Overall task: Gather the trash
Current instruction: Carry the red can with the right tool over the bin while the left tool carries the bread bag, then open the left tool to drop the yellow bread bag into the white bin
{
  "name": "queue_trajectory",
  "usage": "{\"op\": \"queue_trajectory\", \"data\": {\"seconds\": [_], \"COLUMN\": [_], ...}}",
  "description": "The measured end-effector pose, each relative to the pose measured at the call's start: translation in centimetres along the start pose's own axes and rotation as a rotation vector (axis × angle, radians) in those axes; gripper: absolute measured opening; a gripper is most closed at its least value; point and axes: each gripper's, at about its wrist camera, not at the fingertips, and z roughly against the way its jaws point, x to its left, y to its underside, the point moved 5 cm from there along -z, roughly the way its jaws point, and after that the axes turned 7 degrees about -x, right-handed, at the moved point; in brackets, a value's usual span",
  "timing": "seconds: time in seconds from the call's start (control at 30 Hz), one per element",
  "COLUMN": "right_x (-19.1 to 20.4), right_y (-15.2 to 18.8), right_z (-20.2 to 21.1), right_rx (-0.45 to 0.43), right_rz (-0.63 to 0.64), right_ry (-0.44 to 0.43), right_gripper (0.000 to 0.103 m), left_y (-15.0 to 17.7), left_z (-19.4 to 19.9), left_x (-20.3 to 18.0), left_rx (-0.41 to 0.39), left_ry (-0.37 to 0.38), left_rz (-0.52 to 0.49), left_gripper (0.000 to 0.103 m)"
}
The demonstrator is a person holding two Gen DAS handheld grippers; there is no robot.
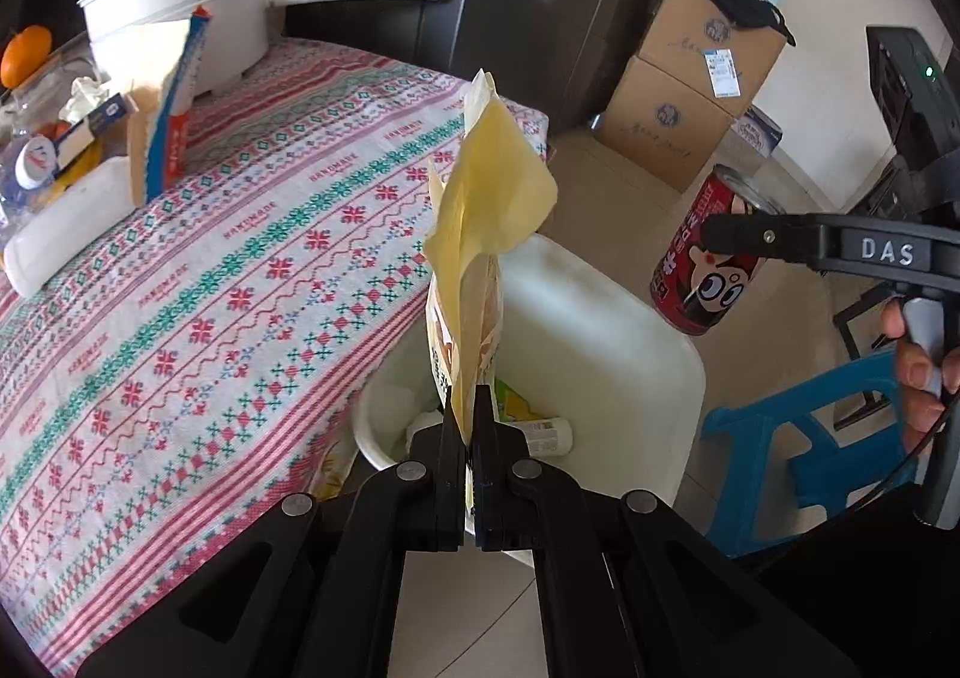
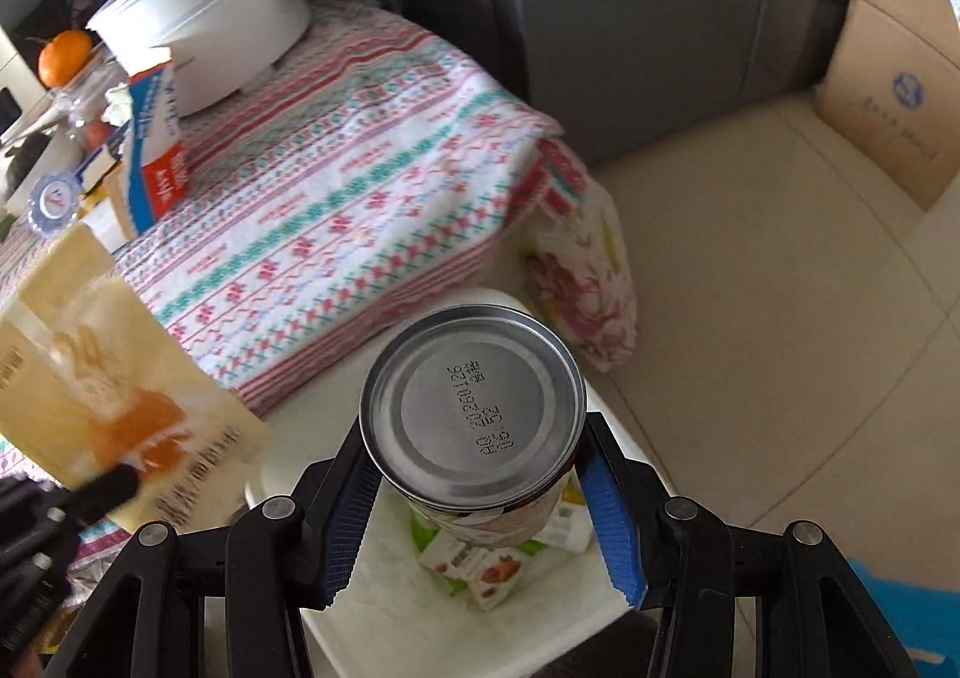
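Observation:
My left gripper (image 1: 471,426) is shut on a yellow snack packet (image 1: 480,210) and holds it upright over the white trash bin (image 1: 606,330) beside the table. The packet also shows at the left of the right wrist view (image 2: 120,378). My right gripper (image 2: 474,504) is shut on a red drink can (image 2: 474,414), its metal end facing the camera, held above the same bin (image 2: 396,606). The can shows in the left wrist view (image 1: 708,264) to the right of the bin. Wrappers and a small bottle lie inside the bin.
The table has a patterned cloth (image 1: 240,258). On it stand a white pot (image 1: 180,18), a blue and red carton (image 1: 168,120), a white case (image 1: 66,228) and clutter with an orange (image 1: 24,54). Cardboard boxes (image 1: 690,96) and a blue stool (image 1: 804,438) stand on the floor.

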Motion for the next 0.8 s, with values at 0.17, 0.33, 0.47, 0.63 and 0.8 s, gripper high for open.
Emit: {"op": "queue_trajectory", "data": {"seconds": [0.17,0.33,0.47,0.63,0.8], "right_x": [-1.1,-1.7,-2.1,-2.2,-1.5], "right_y": [0.1,0.6,0.7,0.9,1.6], "right_z": [-0.2,-0.6,-0.8,-1.1,-1.9], "right_rx": [0.016,0.04,0.047,0.063,0.098], "right_rz": [-0.008,-0.011,-0.011,-0.016,-0.003], "right_ry": [0.003,0.01,0.021,0.022,0.018], "right_gripper": [0.057,0.057,0.057,0.057,0.057], "left_y": [0.6,0.5,0.0,-1.2,-1.8], "left_z": [-2.7,-4.1,-4.2,-1.8,0.7], "left_x": [-0.7,-0.6,-0.1,0.4,1.5], "left_rx": [0.024,0.027,0.037,-0.029,-0.069], "left_ry": [-0.014,-0.025,-0.023,-0.05,-0.098], "left_rz": [-0.04,-0.079,-0.06,-0.066,-0.082], "left_gripper": [0.001,0.002,0.009,0.056,0.06]}}
